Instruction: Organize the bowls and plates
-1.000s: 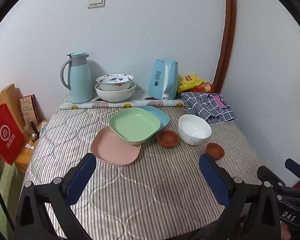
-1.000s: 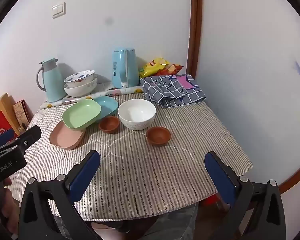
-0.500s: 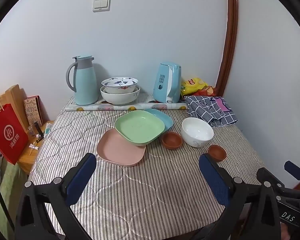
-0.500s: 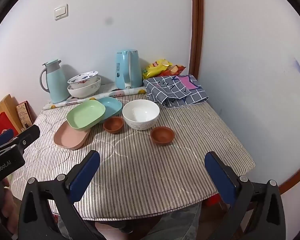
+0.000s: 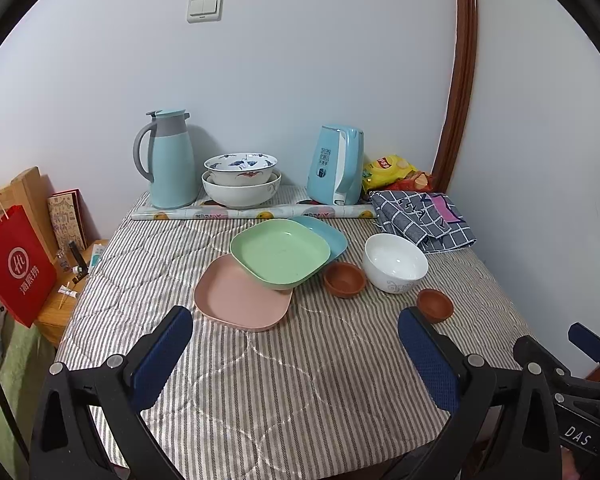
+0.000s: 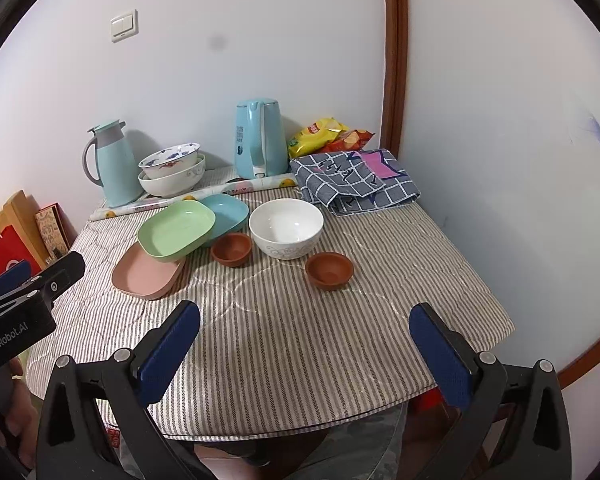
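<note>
On the striped table a green plate [image 5: 280, 254] overlaps a pink plate [image 5: 236, 304] and a blue plate [image 5: 328, 234]. A white bowl [image 5: 395, 262] stands to their right, with one small brown bowl [image 5: 344, 279] beside it and another brown bowl [image 5: 435, 305] nearer the front. Two patterned bowls [image 5: 241, 182] sit nested at the back. My left gripper [image 5: 296, 356] hangs open over the near table edge, holding nothing. My right gripper [image 6: 304, 350] is open too, short of the brown bowl [image 6: 329, 270] and white bowl [image 6: 286, 228].
At the back stand a teal thermos jug [image 5: 168, 160], a blue kettle [image 5: 336, 170], a rolled mat [image 5: 252, 213], snack bags [image 5: 392, 168] and a folded checked cloth [image 5: 424, 216]. A red bag [image 5: 14, 264] sits left of the table. A wall runs along the right.
Both grippers have pulled back and risen a little, so the table and dishes look slightly smaller and farther. No dish has moved; both jaws stay open.
</note>
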